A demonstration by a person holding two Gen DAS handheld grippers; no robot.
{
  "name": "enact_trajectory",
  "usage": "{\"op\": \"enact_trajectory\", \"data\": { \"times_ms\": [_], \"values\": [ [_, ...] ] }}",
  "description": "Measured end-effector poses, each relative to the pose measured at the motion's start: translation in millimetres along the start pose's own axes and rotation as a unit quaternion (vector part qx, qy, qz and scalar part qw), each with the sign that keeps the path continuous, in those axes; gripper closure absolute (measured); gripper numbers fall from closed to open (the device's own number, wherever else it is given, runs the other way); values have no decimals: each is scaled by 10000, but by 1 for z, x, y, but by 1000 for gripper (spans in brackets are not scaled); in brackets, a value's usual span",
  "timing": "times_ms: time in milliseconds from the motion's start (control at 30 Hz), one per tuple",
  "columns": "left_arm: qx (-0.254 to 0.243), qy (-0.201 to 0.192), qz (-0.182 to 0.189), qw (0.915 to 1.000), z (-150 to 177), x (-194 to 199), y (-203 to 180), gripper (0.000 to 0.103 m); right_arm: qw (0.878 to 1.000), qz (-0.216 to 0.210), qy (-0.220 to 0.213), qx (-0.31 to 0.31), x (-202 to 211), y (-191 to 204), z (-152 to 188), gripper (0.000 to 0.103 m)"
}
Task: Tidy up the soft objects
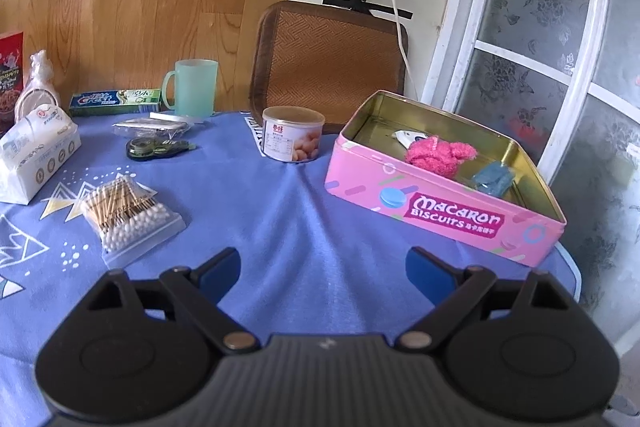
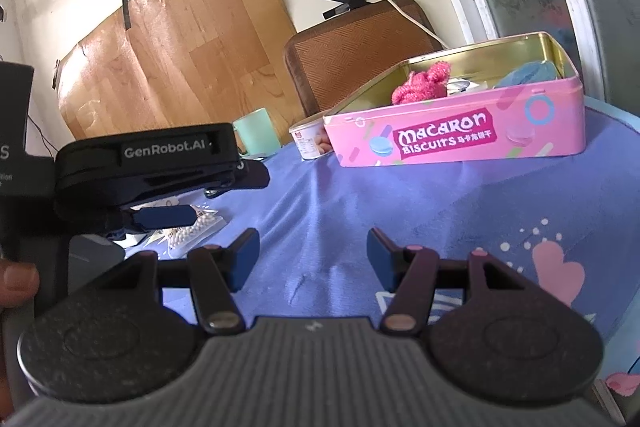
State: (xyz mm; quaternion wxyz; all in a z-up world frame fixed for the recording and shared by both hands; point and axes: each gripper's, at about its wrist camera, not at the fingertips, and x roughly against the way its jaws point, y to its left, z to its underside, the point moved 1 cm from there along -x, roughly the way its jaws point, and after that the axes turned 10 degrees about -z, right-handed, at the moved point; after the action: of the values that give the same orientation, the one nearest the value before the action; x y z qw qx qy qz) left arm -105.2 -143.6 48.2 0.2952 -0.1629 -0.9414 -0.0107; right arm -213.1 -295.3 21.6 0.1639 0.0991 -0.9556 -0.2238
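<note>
A pink macaron biscuit tin (image 1: 440, 211) stands with no lid on the blue tablecloth at the right. Inside it lie a fluffy pink soft item (image 1: 436, 153), a blue soft item (image 1: 492, 179) and a small white thing (image 1: 408, 137). My left gripper (image 1: 324, 273) hovers open over bare cloth, short of the tin, nothing between its blue pads. In the right wrist view the tin (image 2: 452, 139) sits ahead at the right, with the pink item (image 2: 420, 83) and blue item (image 2: 528, 71) showing above its wall. My right gripper (image 2: 314, 253) is open and empty. The left gripper (image 2: 222, 197) appears sideways at the left.
A bag of cotton swabs (image 1: 128, 215), a tissue pack (image 1: 36, 155), a toothpaste box (image 1: 116, 101), a green mug (image 1: 196, 87), a correction tape (image 1: 160, 147) and a can (image 1: 294, 135) sit at the left and back. A woven chair back (image 1: 332, 55) stands behind.
</note>
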Motion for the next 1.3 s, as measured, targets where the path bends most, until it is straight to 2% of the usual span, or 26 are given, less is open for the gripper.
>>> {"op": "enact_trajectory", "data": {
  "times_ms": [467, 1300],
  "values": [
    [171, 4, -173, 9997, 0, 1, 19, 10, 10000, -67, 31, -9, -4, 4, 3, 41],
    [319, 55, -175, 9993, 1, 2, 28, 10, 10000, -66, 70, 8, -7, 5, 5, 41]
  ]
}}
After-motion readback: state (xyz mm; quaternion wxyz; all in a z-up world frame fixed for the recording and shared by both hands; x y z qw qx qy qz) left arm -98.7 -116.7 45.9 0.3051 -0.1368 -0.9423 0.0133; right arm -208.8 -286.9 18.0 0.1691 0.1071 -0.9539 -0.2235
